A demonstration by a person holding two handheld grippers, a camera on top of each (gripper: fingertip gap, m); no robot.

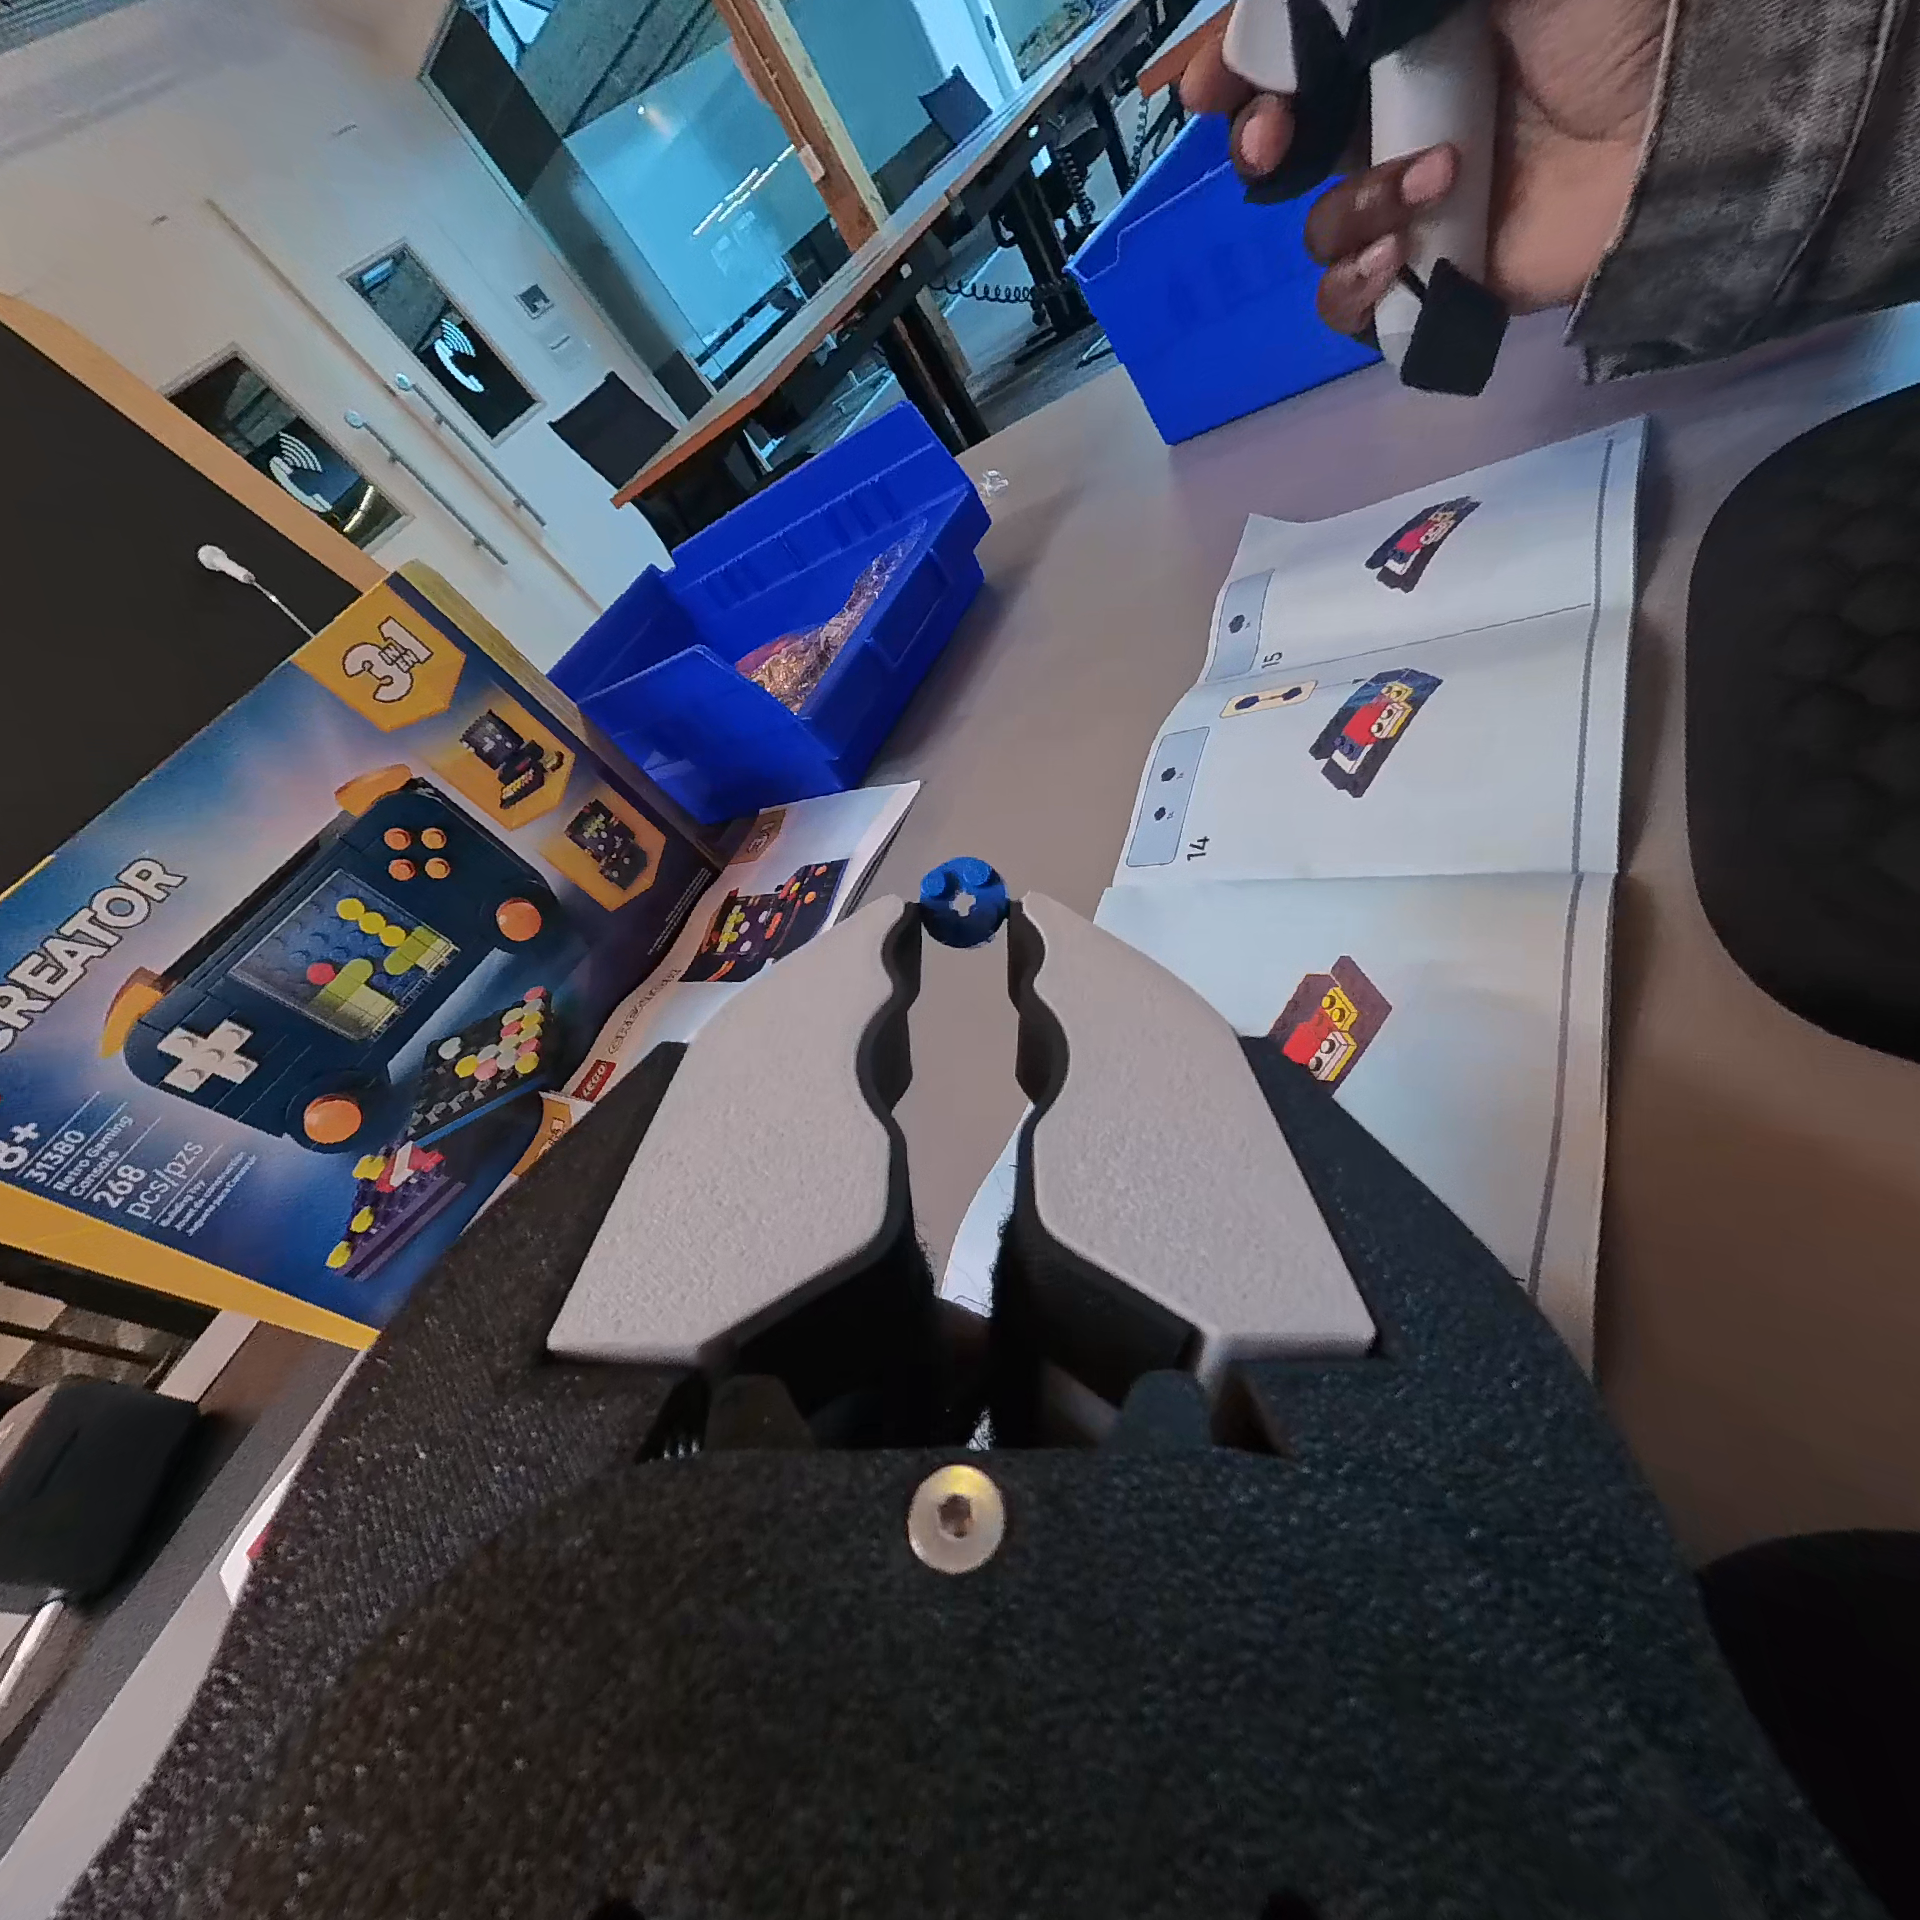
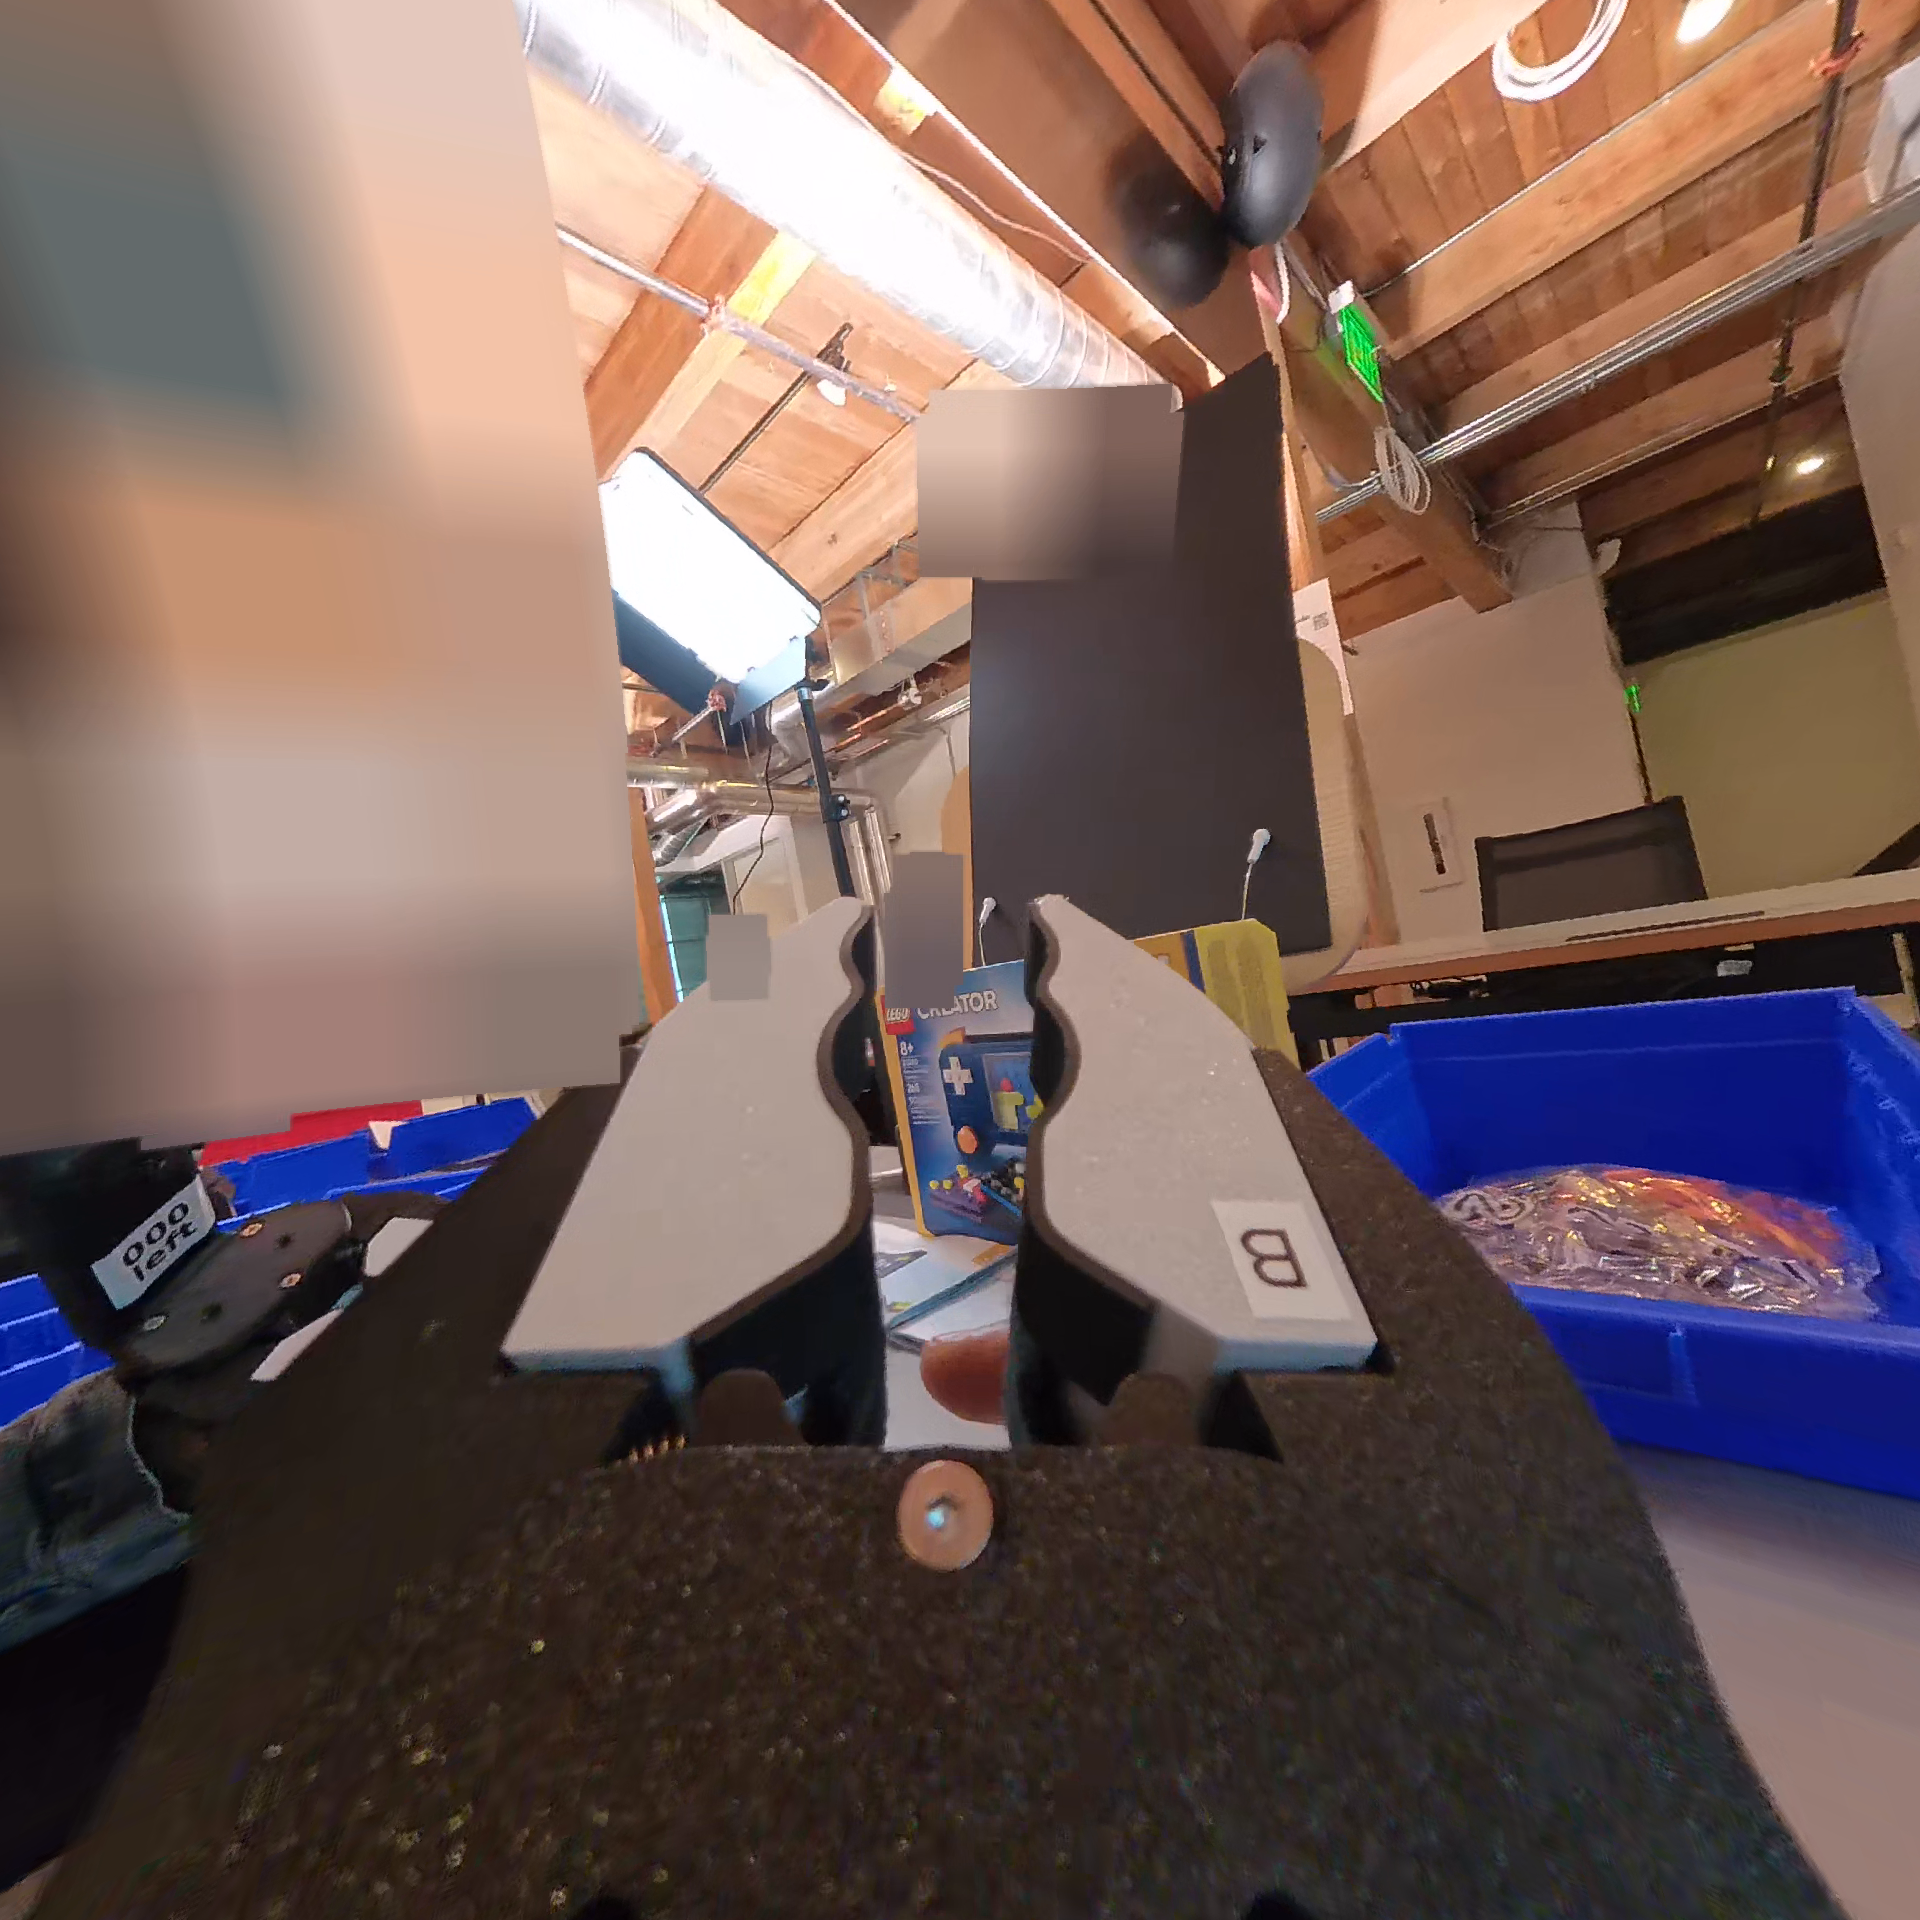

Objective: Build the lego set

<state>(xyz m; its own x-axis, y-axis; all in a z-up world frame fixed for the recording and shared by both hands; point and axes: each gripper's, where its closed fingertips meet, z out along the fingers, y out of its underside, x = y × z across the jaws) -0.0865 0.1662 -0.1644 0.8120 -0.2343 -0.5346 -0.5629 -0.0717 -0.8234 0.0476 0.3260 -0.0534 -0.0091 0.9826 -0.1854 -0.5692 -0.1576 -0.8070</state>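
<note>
Blue round brick (image 1: pixel 963 902) pinched at left gripper's (image 1: pixel 963 906) fingertips.

Writing shows in several places, and none is repeated here; a blue and yellow toy box (image 1: pixel 260 987) at the left edge of the table (image 1: pixel 1039 644) bears a brand logo, large lettering and small numerals; the open booklet (image 1: pixel 1455 831) carries printed numerals beside its pictures; a smaller booklet (image 1: pixel 790 883) shows a logo; a white sticker (image 2: pixel 1273 1257) on the right gripper (image 2: pixel 951 914) bears one black letter; a white label (image 2: pixel 156 1236) sits on the left gripper (image 1: pixel 963 904); a green lit sign (image 2: pixel 1356 348) hangs overhead.
</note>
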